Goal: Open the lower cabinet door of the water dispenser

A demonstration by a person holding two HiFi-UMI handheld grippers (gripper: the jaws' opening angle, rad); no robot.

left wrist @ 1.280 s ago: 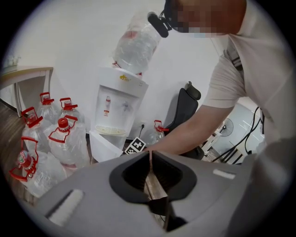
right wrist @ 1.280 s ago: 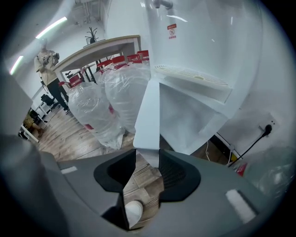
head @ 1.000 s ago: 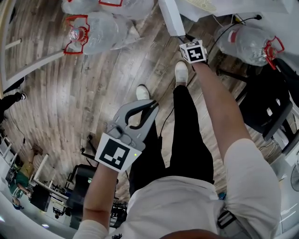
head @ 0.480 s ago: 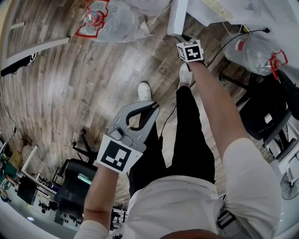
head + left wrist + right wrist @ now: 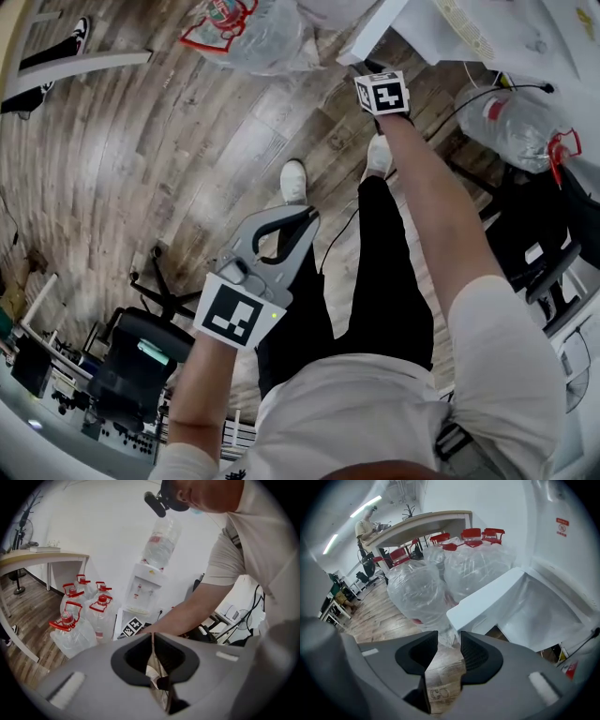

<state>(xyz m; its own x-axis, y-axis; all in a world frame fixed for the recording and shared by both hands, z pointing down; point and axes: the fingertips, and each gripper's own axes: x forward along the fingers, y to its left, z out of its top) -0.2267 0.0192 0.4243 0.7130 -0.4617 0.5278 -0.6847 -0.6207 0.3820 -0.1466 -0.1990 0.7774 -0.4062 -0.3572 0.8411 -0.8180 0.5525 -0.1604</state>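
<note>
The water dispenser [image 5: 144,590] is white, carries an upturned bottle [image 5: 161,541], and stands against the wall. Its lower cabinet door [image 5: 487,603] is swung out, showing the white inside of the cabinet [image 5: 548,616]. My right gripper [image 5: 449,637] is open, with the door's lower corner just ahead of its jaws and only floor between them. In the head view the right gripper [image 5: 375,75] reaches out to the door [image 5: 370,36]. My left gripper [image 5: 307,214] hangs shut and empty over the person's legs; in its own view the left gripper [image 5: 152,639] shows only a thin seam.
Several clear water jugs with red handles [image 5: 75,630] stand on the wood floor left of the dispenser, close to the open door [image 5: 417,592]. Another jug [image 5: 520,117] and a cable lie to the right. An office chair [image 5: 141,352] stands behind on the left, and a desk [image 5: 417,527] further back.
The head view has swung, so the floor and jugs slide up and right. My right gripper stays at the door's edge, and the door looks angled further out. The left gripper holds still.
</note>
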